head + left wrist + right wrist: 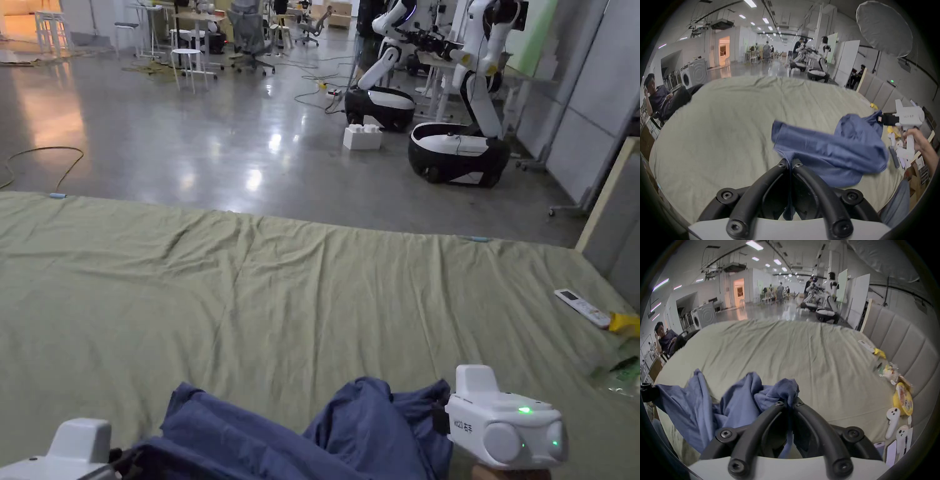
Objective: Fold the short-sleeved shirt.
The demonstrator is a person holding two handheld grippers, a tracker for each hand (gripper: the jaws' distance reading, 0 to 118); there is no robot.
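So the blue short-sleeved shirt point(350, 431) is bunched up and held off the bed point(250, 300), strung between the two claws at the near edge of that pale green sheet. It's nowhere near flat, just a crumpled drape with folds sagging in the middle.

Left claw point(790, 164): in its own view both jaws are pinched together on a bit of the shirt's edge, with a strip of blue fabric running down between them. From there the rest of the shirt point(826, 151) stretches off to the right toward the other claw.

Right claw point(790, 403): same deal, jaws squeezed tight on a wad of blue cloth, and the shirt point(693, 402) spreads out to the left in loose folds. In the left gripper view you can see the right claw point(880, 119) farther off, with a hand point(912, 138) wrapped around its white handle.

Other stuff: a white remote point(581, 307) lies on the right side of the bed near something yellow point(625, 324). Two white robots point(462, 119) on dark bases stand on the shiny floor beyond the bed. A person point(666, 340) sits in a chair off to the bed's left side, and a washing machine point(696, 322) stands behind them.
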